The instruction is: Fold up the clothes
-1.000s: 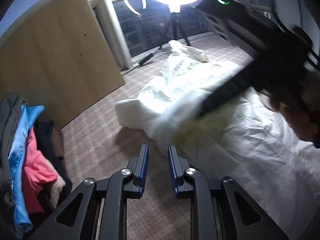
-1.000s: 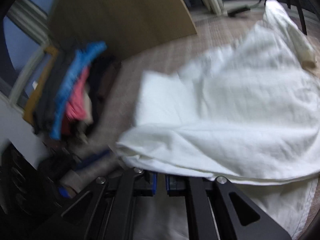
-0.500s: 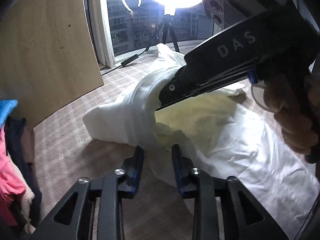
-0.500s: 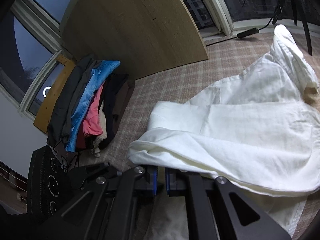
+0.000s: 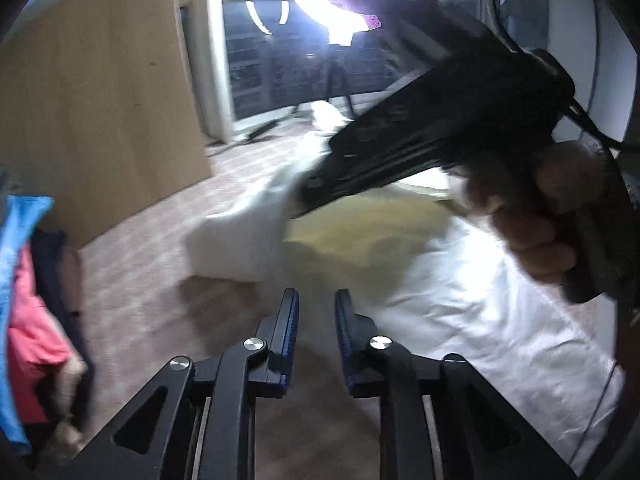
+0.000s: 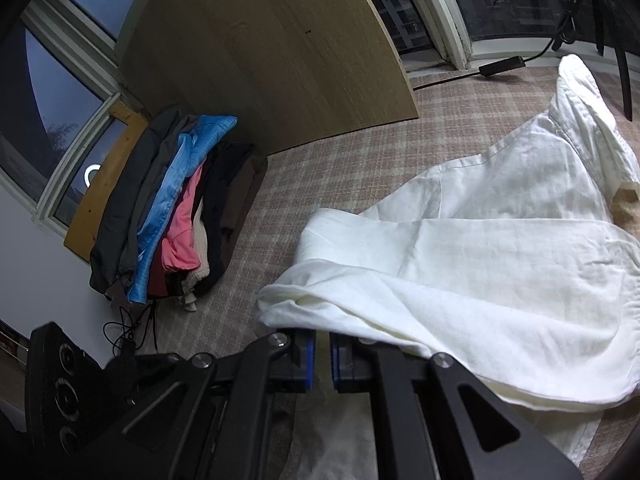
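Lying rumpled on the plaid carpet point(image 6: 360, 128), the white woven shirt point(image 6: 500, 264) has one soft fold lifted near the right gripper point(image 6: 322, 354), whose blue ribbed pads are clenched on its edge. The left gripper point(image 5: 316, 320) is opening, nothing between its jaws. A slumped clothes pile point(image 6: 176, 216) leans far left beside a wooden panel point(image 6: 260, 52).

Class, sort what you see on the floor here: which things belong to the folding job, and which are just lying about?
Belongs to the job:
white shirt
right hand-held gripper, shut on its edge
left hand-held gripper, opening, empty

Lying about:
pile of clothes
wooden board
power adapter
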Available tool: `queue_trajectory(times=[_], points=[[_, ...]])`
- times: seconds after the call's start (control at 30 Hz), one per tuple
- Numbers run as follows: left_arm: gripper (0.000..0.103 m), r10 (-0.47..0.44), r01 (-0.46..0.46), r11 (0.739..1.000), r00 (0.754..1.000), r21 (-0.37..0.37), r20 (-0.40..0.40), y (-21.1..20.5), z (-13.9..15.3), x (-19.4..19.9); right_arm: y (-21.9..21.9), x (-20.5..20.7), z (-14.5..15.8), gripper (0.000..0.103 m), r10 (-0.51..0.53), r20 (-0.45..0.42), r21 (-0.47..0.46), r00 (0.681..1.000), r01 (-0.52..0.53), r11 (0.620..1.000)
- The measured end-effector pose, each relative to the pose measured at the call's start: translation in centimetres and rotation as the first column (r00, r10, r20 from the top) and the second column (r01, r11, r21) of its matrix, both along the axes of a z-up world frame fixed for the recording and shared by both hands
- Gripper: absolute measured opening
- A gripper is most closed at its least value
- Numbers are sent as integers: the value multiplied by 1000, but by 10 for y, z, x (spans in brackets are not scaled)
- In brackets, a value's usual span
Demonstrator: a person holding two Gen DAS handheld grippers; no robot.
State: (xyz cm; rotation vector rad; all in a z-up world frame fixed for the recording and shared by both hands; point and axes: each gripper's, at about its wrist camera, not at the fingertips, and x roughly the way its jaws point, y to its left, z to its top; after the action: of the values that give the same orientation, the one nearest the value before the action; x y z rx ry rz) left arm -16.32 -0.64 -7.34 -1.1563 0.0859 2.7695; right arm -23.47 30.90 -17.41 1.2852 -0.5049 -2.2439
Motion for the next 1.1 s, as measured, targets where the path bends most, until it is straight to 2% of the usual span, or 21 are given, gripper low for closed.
queue_trajectory(times=[0.1, 0.17, 0.2, 0.23, 0.27, 0.47, 0.57, 0.67, 0.7, 0.77, 0.83, 0.87, 0.93, 1.0, 1.03, 1.1], points=[[22, 46, -44, 998, 998, -36, 44, 1, -13, -20, -1, 1, 0, 7, 4, -2, 6, 1000, -4, 1000], [22, 70, -70, 998, 996, -11, 62, -4, -18, -27, -1, 2, -1, 7, 12, 2, 9, 1000, -12, 1000], [16, 72, -73, 997, 996, 11, 60, -7, -18, -28, -1, 3, -1, 7, 15, 2, 11, 1000, -15, 1000], [4, 75, -77, 996, 996, 34, 58, -10, -19, -29, -2, 4, -2, 7, 19, 1, 13, 1000, -19, 1000], [4, 77, -80, 995, 995, 56, 56, -12, -19, -30, -2, 4, -2, 7, 24, 1, 17, 1000, -24, 1000], [4, 137, -141, 989, 986, 36, 95, -31, -28, -16, -1, -2, -9, 7, 18, 6, 78, 1000, -19, 997], [1, 161, -156, 986, 981, -56, 104, -26, -34, -13, -4, -4, -18, 7, 26, 18, 103, 1000, -28, 994], [3, 176, -166, 983, 974, -82, 140, -27, -34, -8, -9, -2, -29, 7, 33, 36, 144, 999, -37, 989], [4, 177, -168, 983, 974, -68, 141, -28, -29, -6, -11, -1, -32, 7, 32, 41, 160, 999, -38, 986], [1, 135, -138, 990, 984, 25, 113, -31, -12, 2, -7, 10, -32, 7, 15, 23, 155, 1000, -18, 988], [8, 56, -66, 989, 995, 129, 77, -22, 2, 3, -3, 23, -31, 7, 7, 7, 142, 1000, -8, 990], [9, 30, -40, 987, 997, 153, 67, -13, 6, 4, 3, 31, -30, 8, 0, 10, 144, 1000, -2, 990], [9, 27, -36, 992, 997, 125, 71, -2, 3, -7, 15, 46, -28, 12, -14, 17, 147, 1000, 11, 989], [9, 72, -77, 995, 994, 67, 77, -1, -5, -19, 27, 62, -25, 28, -28, 24, 150, 999, 24, 988], [9, 110, -114, 993, 990, 41, 88, -5, -11, -27, 45, 70, -28, 33, -74, 41, 99, 996, 70, 993], [6, 172, -173, 985, 980, 0, 104, -15, -22, -35, 82, 85, -33, 49, -166, 83, -3, 983, 167, 986]])
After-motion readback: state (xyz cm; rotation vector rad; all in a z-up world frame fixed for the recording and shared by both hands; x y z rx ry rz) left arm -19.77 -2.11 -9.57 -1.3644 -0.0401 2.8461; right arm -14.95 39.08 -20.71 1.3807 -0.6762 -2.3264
